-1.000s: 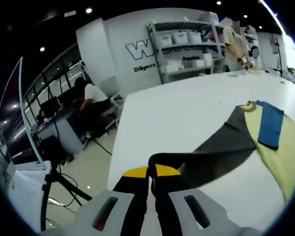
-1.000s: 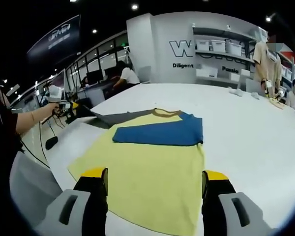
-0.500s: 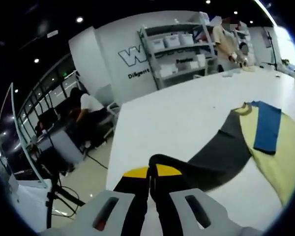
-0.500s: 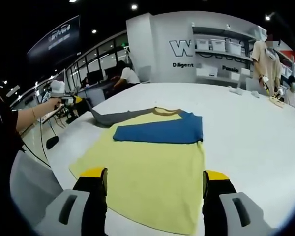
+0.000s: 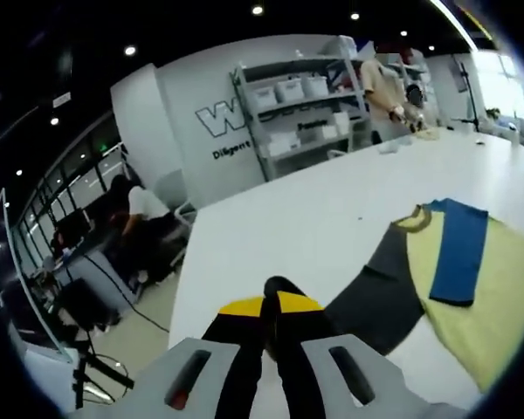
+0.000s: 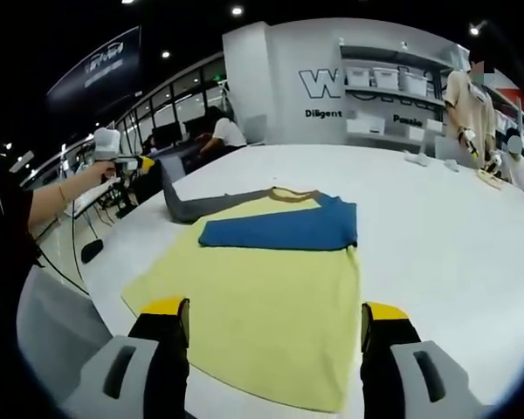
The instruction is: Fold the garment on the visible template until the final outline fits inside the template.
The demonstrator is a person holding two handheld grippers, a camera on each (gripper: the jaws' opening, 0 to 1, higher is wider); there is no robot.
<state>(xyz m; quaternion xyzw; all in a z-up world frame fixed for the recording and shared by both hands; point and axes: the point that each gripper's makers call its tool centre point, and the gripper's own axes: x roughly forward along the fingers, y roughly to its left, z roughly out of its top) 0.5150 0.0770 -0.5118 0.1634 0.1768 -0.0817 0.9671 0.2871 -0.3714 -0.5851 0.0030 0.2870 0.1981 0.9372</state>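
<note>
Garment (image 6: pixel 262 297) grey sleeve (image 5: pixel 375 292) clamped in left gripper (image 5: pixel 271 307) fingers; right gripper (image 6: pixel 271 327) fingers apart.

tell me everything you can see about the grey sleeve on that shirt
The grey sleeve is a soft, dark grey knit that runs out from the yellow shirt beside its collar. Its cuff end is pinched in the shut left gripper and lifted off the white table, so the sleeve rises in a taut band. The rest lies flat on the table. The blue sleeve is folded across the chest, apart from it.
</note>
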